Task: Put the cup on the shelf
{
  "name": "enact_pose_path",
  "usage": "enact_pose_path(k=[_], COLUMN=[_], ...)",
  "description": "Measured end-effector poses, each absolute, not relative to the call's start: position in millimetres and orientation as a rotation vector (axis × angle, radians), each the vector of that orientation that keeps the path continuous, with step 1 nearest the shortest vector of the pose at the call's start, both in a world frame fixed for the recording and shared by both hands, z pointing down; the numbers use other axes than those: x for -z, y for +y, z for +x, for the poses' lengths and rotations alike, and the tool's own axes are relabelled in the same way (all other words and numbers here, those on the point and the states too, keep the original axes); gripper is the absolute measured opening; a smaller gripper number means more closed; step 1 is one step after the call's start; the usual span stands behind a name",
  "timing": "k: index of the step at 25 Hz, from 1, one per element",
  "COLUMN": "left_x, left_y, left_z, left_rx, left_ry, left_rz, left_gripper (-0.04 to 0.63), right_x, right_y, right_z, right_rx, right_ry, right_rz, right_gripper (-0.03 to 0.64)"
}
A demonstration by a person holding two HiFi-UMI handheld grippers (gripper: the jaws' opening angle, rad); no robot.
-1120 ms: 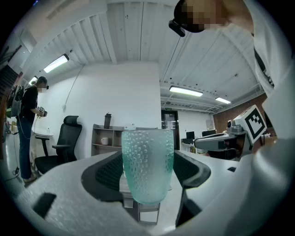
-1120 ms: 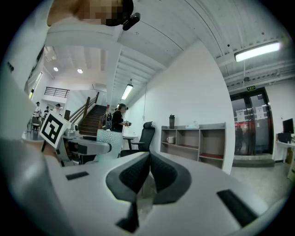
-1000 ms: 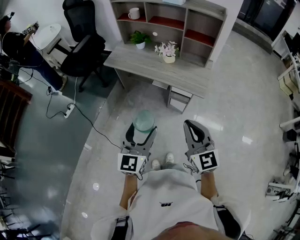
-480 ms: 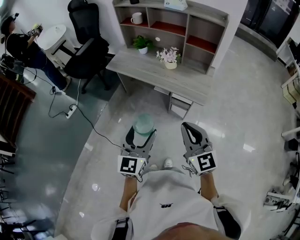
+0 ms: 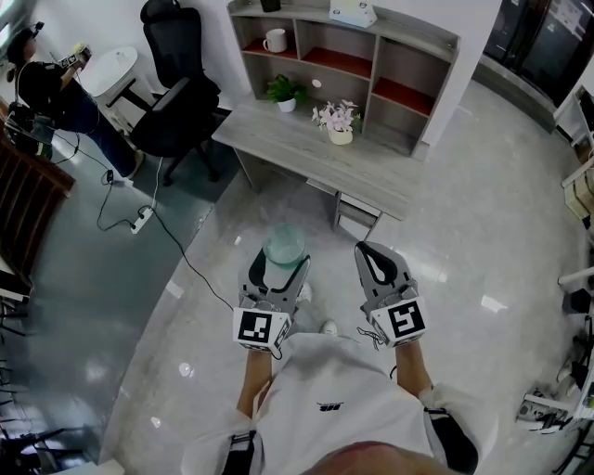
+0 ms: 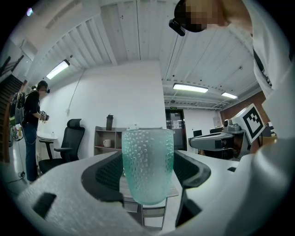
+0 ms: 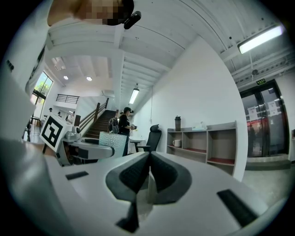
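Bare glossy floor (image 5: 483,204) lies open between the person and the worktop's (image 5: 306,148) near edge; the shelf (image 5: 390,56) stands along its far edge. The left gripper (image 5: 281,264) has its jaws clamped on an upright cup (image 5: 284,243), pale green, translucent and dimpled, well short of the shelf. The right gripper (image 5: 373,250) has its jaws pressed together, empty.

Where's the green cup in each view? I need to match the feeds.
Head view: cup at centre, in the left gripper.
Left gripper view: cup dead centre, between the jaws.
Right gripper view: cup left of centre, mid-height.
Shared landmark: the shelf, ahead in all three.
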State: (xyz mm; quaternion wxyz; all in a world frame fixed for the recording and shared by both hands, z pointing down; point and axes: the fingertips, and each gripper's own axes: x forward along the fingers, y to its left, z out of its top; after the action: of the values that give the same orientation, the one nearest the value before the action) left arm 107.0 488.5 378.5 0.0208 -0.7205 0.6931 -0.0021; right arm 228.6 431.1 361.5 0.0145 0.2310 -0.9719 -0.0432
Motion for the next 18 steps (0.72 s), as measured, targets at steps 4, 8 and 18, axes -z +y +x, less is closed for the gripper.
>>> enact_pose_path(k=[4,8,18], left_x=[-377,-379,-388], left_y=[472,454,394], left_z=[100,95,61], left_rx=[0.004,0.010,0.034], left_ry=[2.145,2.137,2.113], left_rz=[-2.223,-2.231,-2.274], left_gripper=[0.357,0.357,0.357], right_x=[-364,-366,-377], right_y=[416,399,343], right_z=[222,216,183], right_rx=[0.136,0.133,0.094], right_ry=[-3.017,-3.011,-2.985], right_rz=[0.719,0.732,0.772], right_gripper=[0.031,0.031,0.031])
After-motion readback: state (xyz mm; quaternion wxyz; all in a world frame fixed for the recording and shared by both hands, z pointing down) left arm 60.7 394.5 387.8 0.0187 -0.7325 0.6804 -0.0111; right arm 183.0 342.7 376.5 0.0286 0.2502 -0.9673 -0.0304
